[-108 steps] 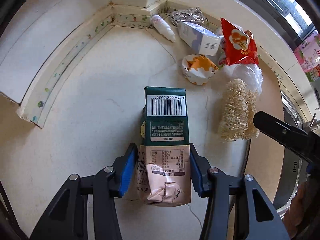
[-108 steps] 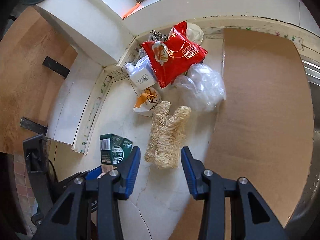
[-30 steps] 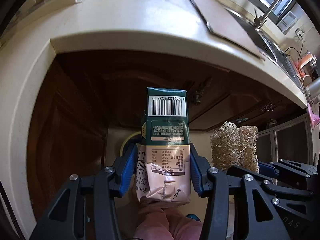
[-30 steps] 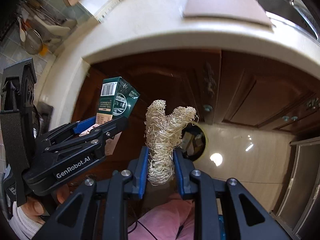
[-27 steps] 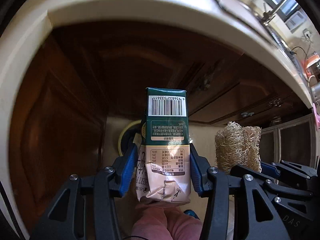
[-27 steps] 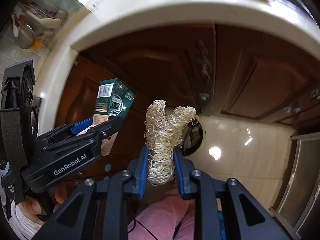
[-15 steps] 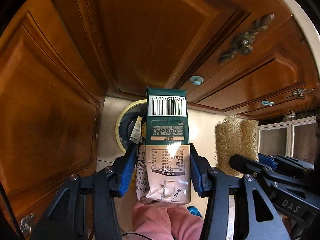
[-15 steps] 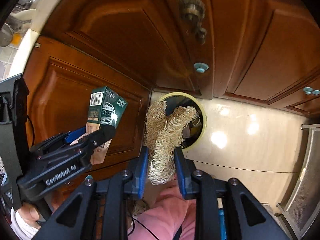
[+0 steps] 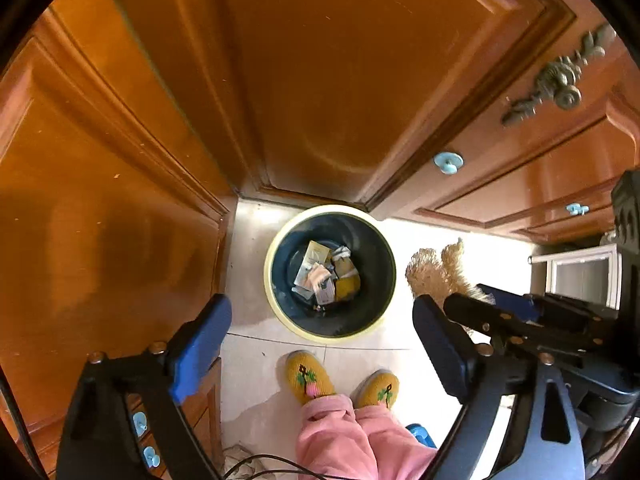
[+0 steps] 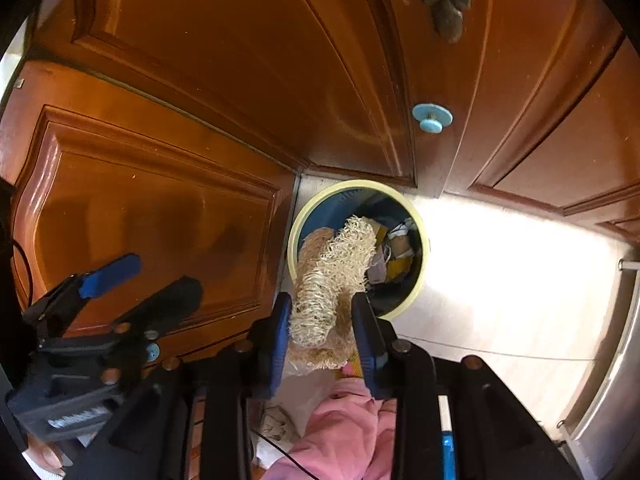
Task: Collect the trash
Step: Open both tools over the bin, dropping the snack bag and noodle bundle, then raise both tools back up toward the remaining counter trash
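On our left, the left tool (image 9: 320,344) hangs over the bin (image 9: 276,312) with its fingers spread wide and nothing between them. The bin sits on the floor in the cabinet corner, scraps of packaging at the bottom. Over to the right, the right tool (image 10: 322,322) is clamped on the loofah (image 10: 328,276), whose tip pokes out over the bin's rim. Our call: bring the loofah over the middle of the opening, tip it downward, then open so it drops clear of the rim.

left gripper (image 9: 322,330) gapes empty above the trash bin (image 9: 276,248) holding wrappers (image 9: 326,276).
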`<control>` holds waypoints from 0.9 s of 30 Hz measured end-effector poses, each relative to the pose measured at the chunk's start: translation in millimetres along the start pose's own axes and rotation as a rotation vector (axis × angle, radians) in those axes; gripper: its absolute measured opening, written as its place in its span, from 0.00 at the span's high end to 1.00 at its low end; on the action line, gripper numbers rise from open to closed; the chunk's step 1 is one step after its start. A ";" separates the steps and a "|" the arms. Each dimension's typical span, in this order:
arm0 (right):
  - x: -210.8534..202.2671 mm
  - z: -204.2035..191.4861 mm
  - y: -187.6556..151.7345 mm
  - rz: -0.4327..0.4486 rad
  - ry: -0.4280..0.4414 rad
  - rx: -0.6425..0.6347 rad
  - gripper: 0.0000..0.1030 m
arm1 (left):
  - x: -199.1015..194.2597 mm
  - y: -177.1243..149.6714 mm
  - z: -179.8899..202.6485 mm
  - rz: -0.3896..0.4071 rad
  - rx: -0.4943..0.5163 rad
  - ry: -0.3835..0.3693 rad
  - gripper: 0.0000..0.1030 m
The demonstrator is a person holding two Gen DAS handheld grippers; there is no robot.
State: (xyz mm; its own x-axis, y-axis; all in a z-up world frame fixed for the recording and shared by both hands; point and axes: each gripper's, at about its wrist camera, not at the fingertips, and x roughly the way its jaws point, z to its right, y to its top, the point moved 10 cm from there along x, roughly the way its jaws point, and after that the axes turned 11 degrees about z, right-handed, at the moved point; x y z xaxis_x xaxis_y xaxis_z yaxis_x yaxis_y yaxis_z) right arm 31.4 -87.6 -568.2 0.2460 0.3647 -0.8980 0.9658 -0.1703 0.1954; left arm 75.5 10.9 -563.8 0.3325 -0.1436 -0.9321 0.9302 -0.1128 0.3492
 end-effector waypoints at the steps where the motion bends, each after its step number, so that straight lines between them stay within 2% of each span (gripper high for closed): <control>1: -0.4 -1.6 -0.3 -0.002 -0.003 -0.004 0.70 | -2.9 1.5 -3.9 0.003 -0.001 0.004 0.12; 7: -11.3 -20.6 1.5 -0.008 0.001 -0.022 0.69 | -17.1 7.8 -12.9 0.011 0.010 0.017 0.11; 12: -31.2 -32.2 6.1 -0.004 0.016 -0.009 0.69 | -45.4 17.2 -11.3 0.038 0.027 0.021 0.11; 21: -98.9 -52.6 19.1 0.038 0.020 0.010 0.69 | -125.4 33.8 -11.1 0.079 -0.005 0.016 0.11; 27: -163.2 -70.7 39.0 0.126 0.016 -0.024 0.69 | -200.6 66.7 -3.4 0.189 0.061 0.050 0.11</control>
State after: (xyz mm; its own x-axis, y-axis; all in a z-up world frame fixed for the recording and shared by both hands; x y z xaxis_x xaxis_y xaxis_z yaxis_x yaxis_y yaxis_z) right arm 34.7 -89.1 -386.2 0.3665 0.3560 -0.8596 0.9288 -0.1939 0.3157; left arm 71.4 35.6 -353.8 0.5092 -0.1193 -0.8524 0.8397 -0.1485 0.5224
